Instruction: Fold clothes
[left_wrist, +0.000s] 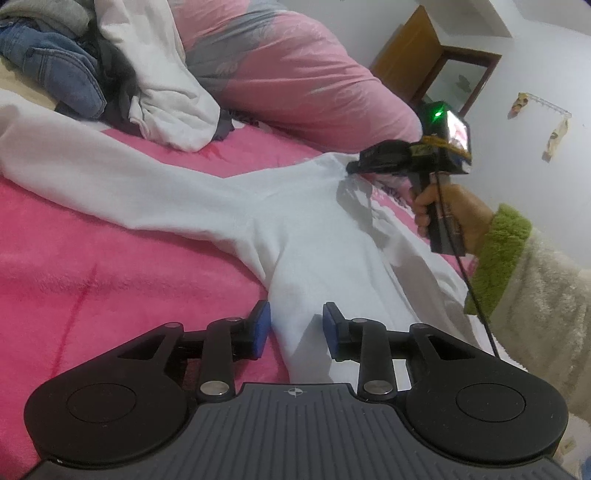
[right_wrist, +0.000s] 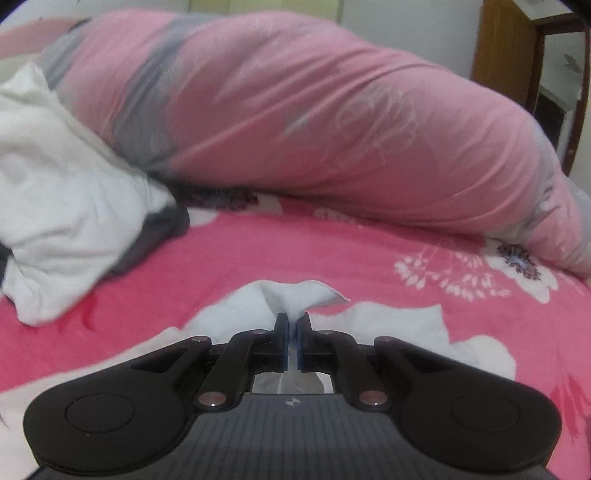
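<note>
You have the white long-sleeved cotton garment (left_wrist: 295, 236) spread flat across the bright pink fleece bed cover (left_wrist: 110, 266), one sleeve running out toward the heap of unfolded clothes, so its outline is easy to read and a fold line is easy to pick. Your right gripper (right_wrist: 293, 328) has its jaws pinched nearly together on a puckered tuft of the white cloth at the garment's far edge — in the left wrist view you can see it biting the fabric there, lifted slightly off the bed, with your hand in the green-cuffed fleecy sleeve (left_wrist: 498, 254) on the handle. That pinch is what holds the far end taut and gives you a corner to carry over. Your left gripper (left_wrist: 295, 325) sits low at the near end with its blue-padded jaws wide apart, straddling the narrow strip of white cloth without closing on it; it looks placed to take a second hold. The pile of blue denim and a crumpled white piece (left_wrist: 74, 70) lies well apart at the head of the bed, beside the rolled pink-and-grey quilt (right_wrist: 314, 118), out of the working area. Whether this spread is the start of a fold or a smoothing between folds, you cannot tell from here.
</note>
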